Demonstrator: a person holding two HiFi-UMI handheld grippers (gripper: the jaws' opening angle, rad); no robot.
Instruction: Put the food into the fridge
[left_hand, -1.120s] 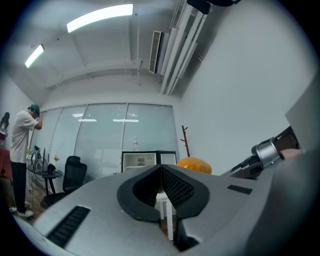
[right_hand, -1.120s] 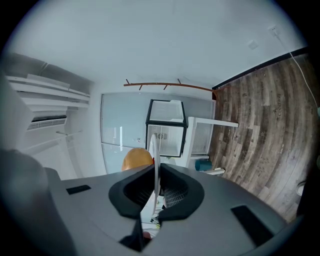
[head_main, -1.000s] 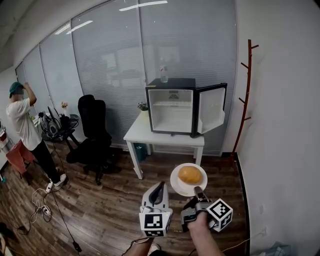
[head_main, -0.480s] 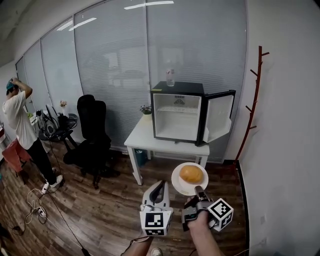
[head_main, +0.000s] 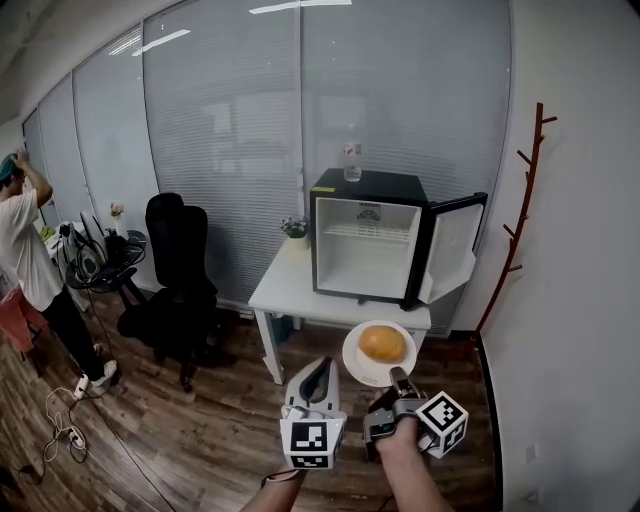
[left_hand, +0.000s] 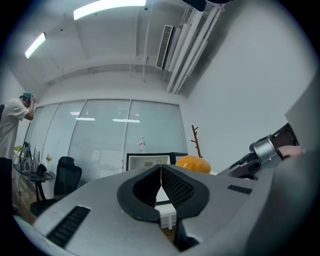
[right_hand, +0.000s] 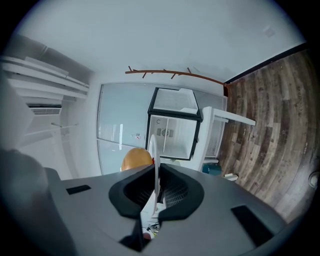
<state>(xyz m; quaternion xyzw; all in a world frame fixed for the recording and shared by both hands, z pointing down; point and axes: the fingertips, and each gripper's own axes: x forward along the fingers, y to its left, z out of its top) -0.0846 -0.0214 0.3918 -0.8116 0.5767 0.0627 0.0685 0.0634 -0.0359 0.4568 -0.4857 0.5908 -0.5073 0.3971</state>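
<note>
A white table (head_main: 290, 290) stands on the wooden floor (head_main: 200, 430) against a frosted glass wall. The black fridge (head_main: 395, 186) sits on the table's right end, door open. The right gripper (head_main: 398, 377) pinches the near rim of a white plate (head_main: 356, 362), and the bun (head_main: 382, 343) lies on the plate just beyond its jaws. The left gripper (head_main: 318, 372) has its jaws pressed together, empty, left of the plate.

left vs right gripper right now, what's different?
The left gripper is shut on nothing; the right gripper is shut on the rim of the plate carrying the bun. The left gripper sits upright; the right gripper is rolled sideways. Both point toward the open fridge.
</note>
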